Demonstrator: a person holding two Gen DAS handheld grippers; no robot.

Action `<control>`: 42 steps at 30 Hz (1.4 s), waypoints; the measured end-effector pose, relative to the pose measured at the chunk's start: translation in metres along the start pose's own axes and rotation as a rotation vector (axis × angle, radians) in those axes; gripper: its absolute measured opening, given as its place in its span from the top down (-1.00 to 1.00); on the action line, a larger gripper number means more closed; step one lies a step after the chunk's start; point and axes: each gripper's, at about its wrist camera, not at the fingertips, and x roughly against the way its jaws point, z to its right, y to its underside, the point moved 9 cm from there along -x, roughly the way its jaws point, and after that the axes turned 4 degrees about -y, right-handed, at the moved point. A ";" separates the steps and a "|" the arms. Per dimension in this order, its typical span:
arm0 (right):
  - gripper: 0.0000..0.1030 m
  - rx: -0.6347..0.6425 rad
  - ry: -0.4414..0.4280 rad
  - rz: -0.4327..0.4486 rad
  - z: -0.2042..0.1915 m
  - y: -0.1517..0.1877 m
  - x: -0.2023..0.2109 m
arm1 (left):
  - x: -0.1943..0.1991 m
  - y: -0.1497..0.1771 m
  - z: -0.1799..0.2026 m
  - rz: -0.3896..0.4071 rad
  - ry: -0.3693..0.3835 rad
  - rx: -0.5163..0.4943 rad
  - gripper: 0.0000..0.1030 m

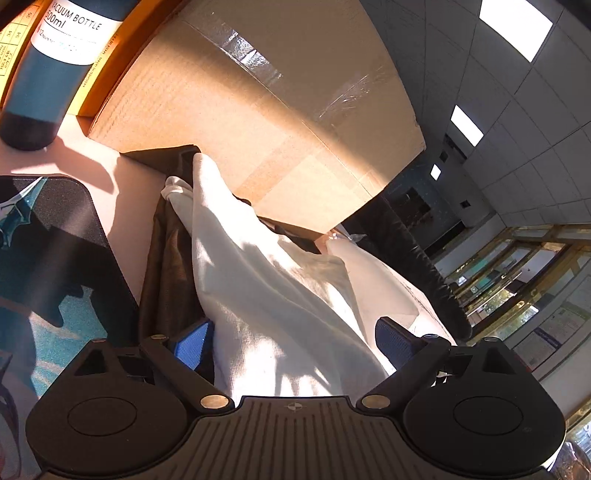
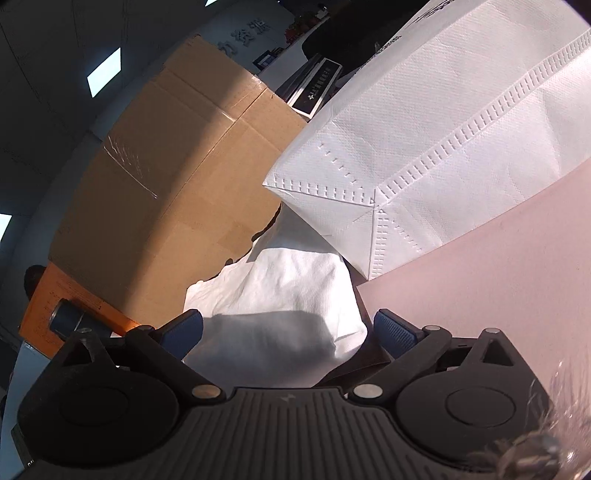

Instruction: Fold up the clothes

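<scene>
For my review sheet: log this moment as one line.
left gripper: open, astride white garment | right gripper: open, over same garment | dark cloth: underneath | cardboard box: behind

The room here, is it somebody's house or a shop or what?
Probably an office or lobby, not a house. There are panel lights in a tiled ceiling, gold-framed glass doors, and a taped box on the table beside the white cloth.

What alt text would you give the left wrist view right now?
A crumpled white knit garment lies between the left gripper's open blue-padded fingers, over a dark brown cloth. Behind stand a taped brown cardboard box and a blue vacuum bottle.
</scene>
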 end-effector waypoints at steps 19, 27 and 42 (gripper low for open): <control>0.78 0.363 -0.024 0.007 -0.072 0.016 0.019 | 0.023 -0.005 0.051 0.146 -0.043 -0.366 0.89; 0.82 0.199 -0.358 -0.055 -0.130 0.033 0.041 | 0.076 -0.028 0.069 0.255 0.046 -0.350 0.98; 0.83 0.224 -0.793 -0.391 -0.242 0.182 0.080 | 0.262 -0.026 -0.013 0.466 -0.154 -0.305 1.00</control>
